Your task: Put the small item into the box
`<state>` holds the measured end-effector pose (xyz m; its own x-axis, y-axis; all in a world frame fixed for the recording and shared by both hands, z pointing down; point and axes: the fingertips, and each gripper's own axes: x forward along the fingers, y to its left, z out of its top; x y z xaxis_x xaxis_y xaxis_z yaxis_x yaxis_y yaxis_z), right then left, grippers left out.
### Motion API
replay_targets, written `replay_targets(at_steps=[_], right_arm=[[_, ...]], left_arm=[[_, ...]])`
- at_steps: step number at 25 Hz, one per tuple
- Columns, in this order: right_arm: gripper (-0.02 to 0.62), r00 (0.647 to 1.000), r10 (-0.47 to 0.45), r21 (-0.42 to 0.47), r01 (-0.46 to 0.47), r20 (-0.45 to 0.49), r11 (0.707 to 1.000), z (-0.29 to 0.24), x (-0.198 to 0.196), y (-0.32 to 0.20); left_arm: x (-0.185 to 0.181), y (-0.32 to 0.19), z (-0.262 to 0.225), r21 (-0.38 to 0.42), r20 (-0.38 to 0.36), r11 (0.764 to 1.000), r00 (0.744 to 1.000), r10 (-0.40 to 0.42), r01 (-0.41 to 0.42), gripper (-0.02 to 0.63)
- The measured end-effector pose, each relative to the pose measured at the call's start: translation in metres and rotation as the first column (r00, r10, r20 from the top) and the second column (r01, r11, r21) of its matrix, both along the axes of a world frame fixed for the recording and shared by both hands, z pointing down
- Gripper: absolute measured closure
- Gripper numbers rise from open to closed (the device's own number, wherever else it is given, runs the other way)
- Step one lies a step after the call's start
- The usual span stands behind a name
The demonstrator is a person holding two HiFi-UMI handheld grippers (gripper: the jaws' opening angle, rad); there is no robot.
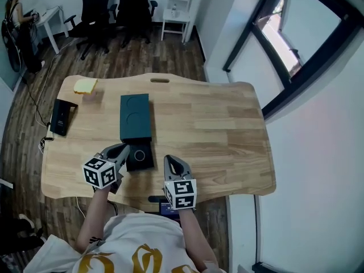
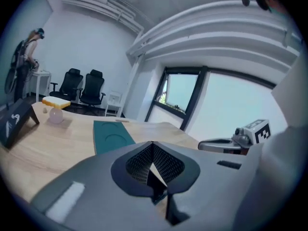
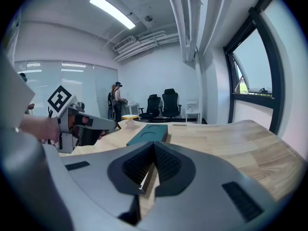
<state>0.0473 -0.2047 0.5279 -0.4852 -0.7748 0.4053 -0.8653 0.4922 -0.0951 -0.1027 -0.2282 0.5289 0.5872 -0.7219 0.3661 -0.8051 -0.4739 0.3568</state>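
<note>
A long dark teal box (image 1: 135,117) with two round recesses lies in the middle of the wooden table (image 1: 216,129). A black block with a round hollow (image 1: 140,157) sits against the box's near end. My left gripper (image 1: 123,149) rests just left of that block, its tips touching and nothing held. My right gripper (image 1: 171,160) stands to the block's right, also shut and empty. In the left gripper view, a small pale pink ball (image 2: 56,115) lies far off by a yellow sponge (image 2: 56,101), beyond the teal box (image 2: 113,135).
A yellow sponge (image 1: 85,85) lies at the far left corner and a black stand (image 1: 61,117) at the left edge. Office chairs (image 1: 108,7) and a white side table (image 1: 175,17) stand beyond the table. A person (image 1: 16,16) is at a desk far left.
</note>
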Motion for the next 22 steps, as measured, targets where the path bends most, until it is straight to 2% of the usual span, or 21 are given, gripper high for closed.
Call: replay_targets(at_steps=[2,4,9,16,20,22], right_arm=[[0.591,1.0,-0.002,0.035,0.002,0.023,0.999,-0.017,-0.003,0.005],[0.591,0.999,-0.007,0.07,0.005,0.033,0.998,-0.032,-0.007,0.009],[0.591,1.0,-0.015,0.106,0.012,0.024,0.994,-0.051,-0.012,0.023],[0.592,0.999,0.026,0.097,-0.028,0.019,0.995,-0.047,-0.008,0.027],[0.592,0.999,0.038,0.081,-0.041,0.036,0.996,-0.045,-0.007,0.026],[0.591,0.999,0.04,0.082,-0.042,0.032,0.996,-0.045,-0.007,0.025]], left_arm=[[-0.007,0.007,-0.018,0.047,-0.053,0.998,0.998,-0.035,0.037,0.603],[-0.014,0.013,-0.032,0.091,-0.071,0.994,0.996,-0.058,0.064,0.603],[-0.022,0.031,-0.048,0.169,-0.042,0.982,0.996,-0.074,0.081,0.603],[-0.024,0.037,-0.045,0.188,0.062,0.981,0.996,-0.063,0.05,0.603],[-0.033,0.037,-0.04,0.136,-0.006,0.986,0.996,-0.093,0.093,0.603],[-0.036,0.035,-0.038,0.132,-0.001,0.987,0.996,-0.093,0.092,0.603]])
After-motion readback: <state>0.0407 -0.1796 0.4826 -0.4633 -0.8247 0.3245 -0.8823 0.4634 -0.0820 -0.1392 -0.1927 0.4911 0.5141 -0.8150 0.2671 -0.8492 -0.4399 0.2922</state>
